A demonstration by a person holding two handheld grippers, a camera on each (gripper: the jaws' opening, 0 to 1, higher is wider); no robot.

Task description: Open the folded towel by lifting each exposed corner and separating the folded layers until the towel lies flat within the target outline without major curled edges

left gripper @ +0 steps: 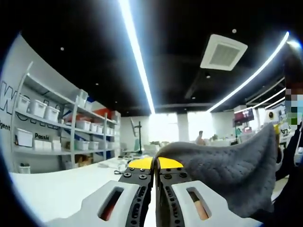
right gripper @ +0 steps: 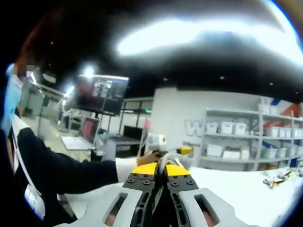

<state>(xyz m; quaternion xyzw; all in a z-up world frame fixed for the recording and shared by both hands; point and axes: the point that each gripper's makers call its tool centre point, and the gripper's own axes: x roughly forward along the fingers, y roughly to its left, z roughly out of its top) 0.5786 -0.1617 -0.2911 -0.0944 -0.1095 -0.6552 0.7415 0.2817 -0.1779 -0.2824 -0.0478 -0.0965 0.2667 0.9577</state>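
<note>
Left gripper [left gripper: 155, 164] jaws pressed together, clamping edge of grey towel [left gripper: 222, 163]; towel lifted clear of white table [left gripper: 52, 191], draping right of jaws. Right gripper [right gripper: 161, 166] jaws likewise together, pinching pale bit of cloth at yellow tips, above white table [right gripper: 236, 189]. Shelving with white bins [left gripper: 61, 132] left of towel. Dark sleeve [right gripper: 66, 172] reaching in left of right gripper, hand [right gripper: 150, 158] just behind tips.

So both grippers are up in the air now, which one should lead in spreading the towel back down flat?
Probably left. The left gripper is shut on the grey towel, whose cloth drapes broadly beside its jaws. The right gripper is shut too, with just a thin pale strip showing between its tips.
</note>
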